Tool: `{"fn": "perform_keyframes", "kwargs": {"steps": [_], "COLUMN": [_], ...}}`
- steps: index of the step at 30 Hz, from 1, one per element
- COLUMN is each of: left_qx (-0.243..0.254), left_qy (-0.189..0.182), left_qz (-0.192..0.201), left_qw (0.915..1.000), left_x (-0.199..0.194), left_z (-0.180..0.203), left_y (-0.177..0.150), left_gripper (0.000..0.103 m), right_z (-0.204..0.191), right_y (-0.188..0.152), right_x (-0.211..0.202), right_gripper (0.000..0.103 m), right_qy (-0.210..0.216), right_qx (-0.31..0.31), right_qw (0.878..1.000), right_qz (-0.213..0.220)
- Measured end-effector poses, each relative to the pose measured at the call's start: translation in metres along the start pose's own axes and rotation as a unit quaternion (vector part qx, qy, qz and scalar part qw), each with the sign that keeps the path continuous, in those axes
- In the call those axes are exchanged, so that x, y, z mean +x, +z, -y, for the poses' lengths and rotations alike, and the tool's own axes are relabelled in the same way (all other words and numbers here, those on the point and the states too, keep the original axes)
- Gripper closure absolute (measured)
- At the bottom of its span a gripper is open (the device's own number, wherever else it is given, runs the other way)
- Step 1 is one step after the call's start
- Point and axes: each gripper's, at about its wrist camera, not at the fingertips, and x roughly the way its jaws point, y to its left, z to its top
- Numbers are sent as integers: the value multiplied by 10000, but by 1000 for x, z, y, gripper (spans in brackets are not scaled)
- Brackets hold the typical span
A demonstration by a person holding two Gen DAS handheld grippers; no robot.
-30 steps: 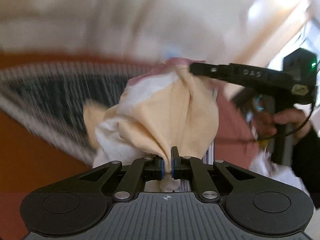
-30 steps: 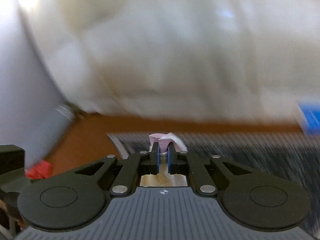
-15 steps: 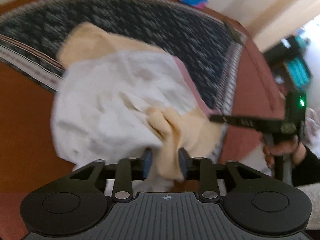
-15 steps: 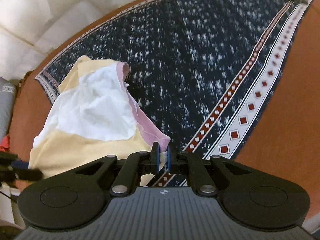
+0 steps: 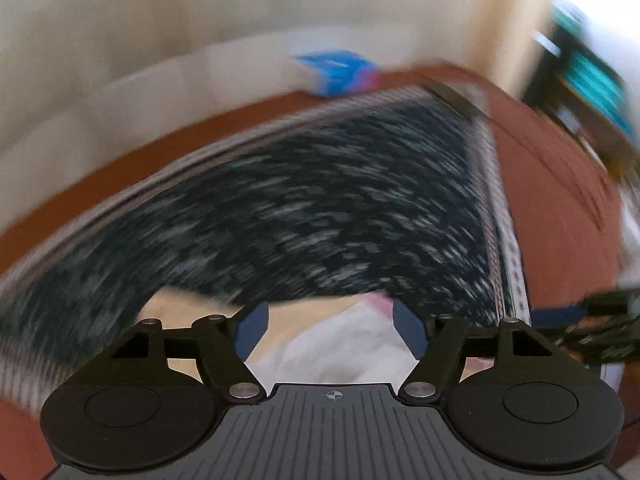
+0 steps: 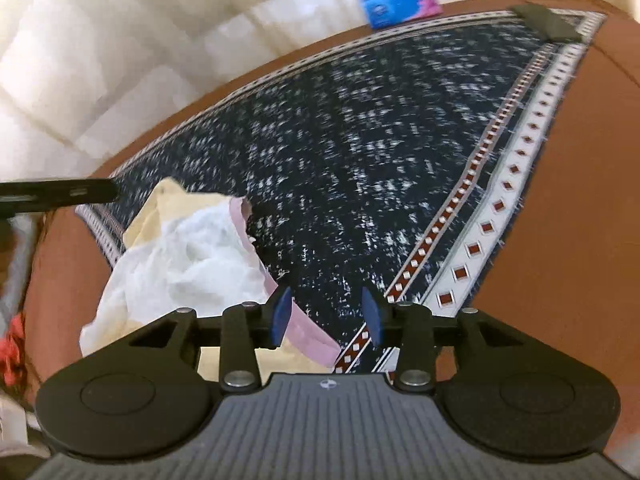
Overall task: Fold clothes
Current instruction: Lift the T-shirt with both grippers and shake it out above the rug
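Note:
A crumpled garment (image 6: 188, 256), white and pale yellow with a pink band (image 6: 308, 340), lies at the near left corner of the dark patterned cloth (image 6: 360, 160). My right gripper (image 6: 325, 316) hangs just over the garment's near edge. Its jaws are opening, and the pink band runs past the left pad without being pinched. In the blurred left wrist view, my left gripper (image 5: 330, 332) is over the garment (image 5: 340, 348). Its jaws are opening wide and hold nothing. One left finger (image 6: 60, 192) shows at the left edge of the right wrist view.
The patterned cloth covers a brown surface (image 6: 580, 240). A blue tissue pack (image 6: 400, 2) and a small dark object (image 6: 544, 20) sit at the far edge. Pale cushions rise behind. Something red (image 6: 12, 352) lies off the left side.
Both grippers held the garment up, lowered it onto the patterned cloth and let go. The left jaws spread first, then the right, and the left view has swung sideways.

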Motion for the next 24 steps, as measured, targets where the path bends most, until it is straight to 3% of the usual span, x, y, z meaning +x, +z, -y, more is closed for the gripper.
{"fn": "perform_keyframes", "kwargs": {"steps": [2, 4, 8, 10, 11, 13, 19, 24], "left_qx": [677, 1033, 933, 844, 791, 656, -119, -658], "left_qy": [-188, -189, -300, -546, -601, -640, -313, 154], "left_qz": [-244, -483, -659, -838, -883, -752, 575, 835], "left_qw": [9972, 9933, 9930, 9914, 9911, 9929, 9978, 9942], "left_x": [27, 48, 70, 75, 74, 62, -47, -124], "left_z": [3, 2, -12, -18, -21, -24, -51, -68], "left_y": [8, 10, 11, 8, 6, 0, -29, -74], "left_gripper": [22, 22, 23, 63, 103, 103, 103, 103], "right_z": [-3, -6, -7, -9, -10, -13, -20, -28], "right_y": [-6, -11, -21, -26, -27, -28, -22, -17], "right_x": [-7, -9, -12, -10, -8, -5, 2, 11], "right_gripper": [57, 57, 57, 57, 57, 57, 57, 57], "right_qy": [-41, -142, -214, -256, -270, -272, -218, 10], "right_qx": [161, 268, 569, 642, 651, 624, 415, 172], "right_qw": [9998, 9995, 9981, 9976, 9975, 9977, 9987, 9993], "right_qz": [69, 77, 87, 52, 21, -48, -192, -343]}}
